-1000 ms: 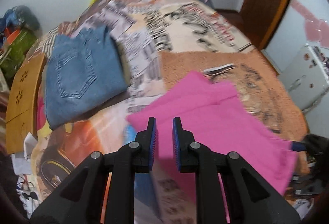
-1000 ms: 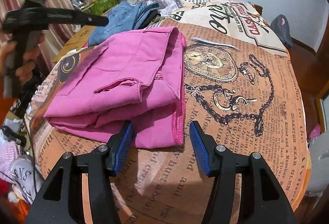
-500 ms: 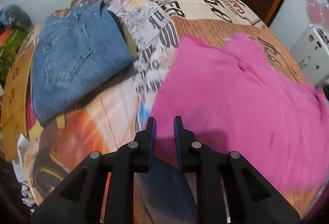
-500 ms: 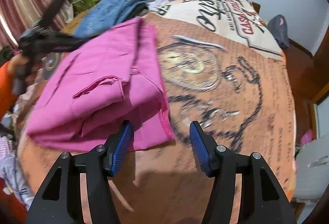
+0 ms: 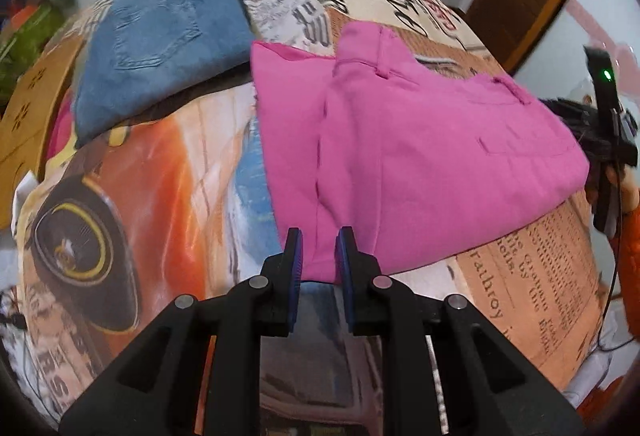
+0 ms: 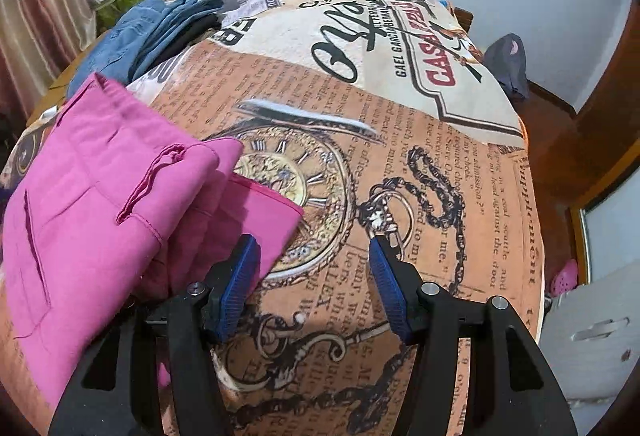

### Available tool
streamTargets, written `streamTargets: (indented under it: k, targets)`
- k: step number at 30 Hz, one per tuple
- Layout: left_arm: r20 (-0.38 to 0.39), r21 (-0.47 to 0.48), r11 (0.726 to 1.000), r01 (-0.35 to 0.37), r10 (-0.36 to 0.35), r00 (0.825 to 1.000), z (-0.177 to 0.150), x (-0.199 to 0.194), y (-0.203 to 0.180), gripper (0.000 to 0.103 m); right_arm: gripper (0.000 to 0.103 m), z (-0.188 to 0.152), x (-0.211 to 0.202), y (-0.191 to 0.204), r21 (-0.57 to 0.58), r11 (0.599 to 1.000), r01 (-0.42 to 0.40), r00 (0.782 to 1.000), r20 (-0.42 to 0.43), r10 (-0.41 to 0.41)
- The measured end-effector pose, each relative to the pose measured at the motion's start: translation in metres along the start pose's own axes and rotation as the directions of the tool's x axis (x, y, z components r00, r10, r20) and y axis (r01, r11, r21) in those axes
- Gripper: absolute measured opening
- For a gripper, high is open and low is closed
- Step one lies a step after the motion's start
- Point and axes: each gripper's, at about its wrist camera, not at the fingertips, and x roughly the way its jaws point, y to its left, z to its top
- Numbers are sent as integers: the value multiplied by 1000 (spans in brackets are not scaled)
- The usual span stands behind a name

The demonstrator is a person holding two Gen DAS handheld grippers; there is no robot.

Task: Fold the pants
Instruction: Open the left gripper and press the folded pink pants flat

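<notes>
The left claw (image 5: 318, 256) sat narrowly parted over the folded pink cotton pants (image 5: 420, 156); the right claw (image 6: 314, 276), released, flanked their corner.

**Hidden and cut off**

In the right wrist view the pink pants (image 6: 92, 220) run off the left edge, and their lower part is covered by the right gripper (image 6: 312, 268). The jeans (image 5: 160, 48) are blurred in the left wrist view. At its right edge, a hand (image 5: 618, 180) is mostly cut off.
</notes>
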Motion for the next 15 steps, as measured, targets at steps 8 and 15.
streamTargets:
  k: [8,15]
  targets:
    - [57,-87,996,30,-25,998,47,-14,24,18,53,3,-46,-6,16,1000,-2,996,89,1]
    - [121,2,997,74,-74,990,86,-10,-8,41,53,13,-64,4,32,997,-66,987,150,60]
